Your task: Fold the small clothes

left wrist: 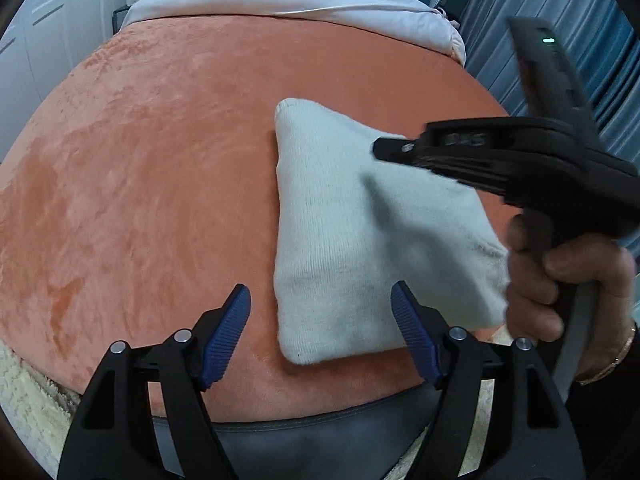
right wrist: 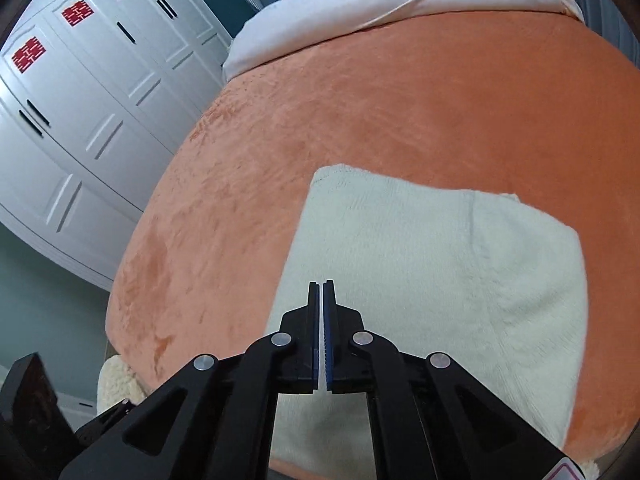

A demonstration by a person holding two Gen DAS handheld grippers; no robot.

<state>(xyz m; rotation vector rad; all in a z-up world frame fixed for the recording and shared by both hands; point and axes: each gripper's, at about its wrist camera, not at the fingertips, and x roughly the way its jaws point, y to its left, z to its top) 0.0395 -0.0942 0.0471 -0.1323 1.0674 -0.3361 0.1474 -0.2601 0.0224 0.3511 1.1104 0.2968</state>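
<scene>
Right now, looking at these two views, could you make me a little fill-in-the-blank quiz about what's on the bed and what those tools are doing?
1. The white knit garment lies on an ____ blanket.
2. The left hand-held gripper has its blue-padded fingers ____.
3. The right hand-held gripper has its fingers ____.
4. The wardrobe doors bear ____ decorations.

Missing words: orange; open; shut; red

An orange plush blanket (left wrist: pixel 160 168) is spread over the bed and fills most of both views. A pale quilt (right wrist: pixel 400 4) is bunched along its far edge. A white wardrobe (right wrist: pixel 92 120) with red paper cut-outs (right wrist: pixel 29 59) on its doors is seen beside the bed. Blue curtains (left wrist: pixel 616 92) are hung on the opposite side. A cream fleecy cover (left wrist: pixel 28 396) is seen below the blanket's near edge.
</scene>
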